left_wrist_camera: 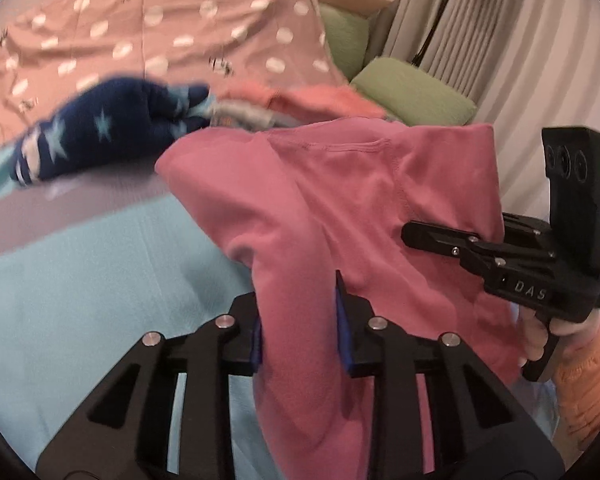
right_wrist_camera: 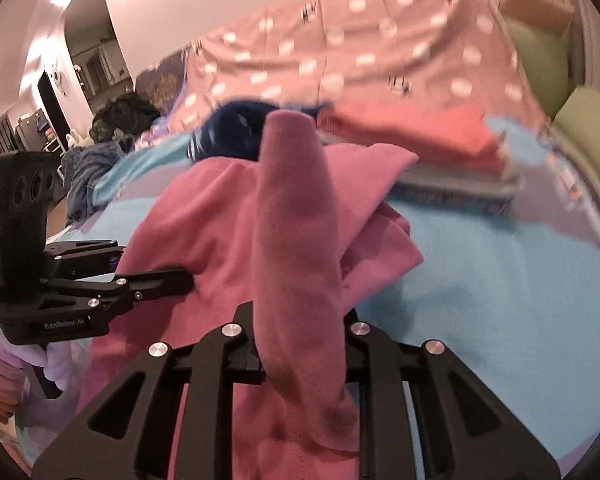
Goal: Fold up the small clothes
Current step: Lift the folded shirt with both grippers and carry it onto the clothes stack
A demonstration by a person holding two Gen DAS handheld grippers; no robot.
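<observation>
A pink garment (left_wrist_camera: 340, 200) hangs lifted above the light blue bed sheet (left_wrist_camera: 80, 280). My left gripper (left_wrist_camera: 298, 312) is shut on a bunched part of it, with the blue pads (left_wrist_camera: 345, 320) pressing the cloth from both sides. In the right wrist view the pink garment (right_wrist_camera: 220, 220) runs as a thick fold up through my right gripper (right_wrist_camera: 300, 320), which is shut on it. Each gripper also shows in the other's view, holding the cloth's far side: the right gripper (left_wrist_camera: 416, 236) at the right, the left gripper (right_wrist_camera: 184, 276) at the left.
A crumpled navy garment with pale stars (left_wrist_camera: 100, 128) lies behind the pink one. Beside it is a stack of folded clothes (right_wrist_camera: 432, 140) with a coral piece on top. A pink dotted blanket (left_wrist_camera: 180, 32), green cushions (left_wrist_camera: 412, 92) and curtains stand at the back.
</observation>
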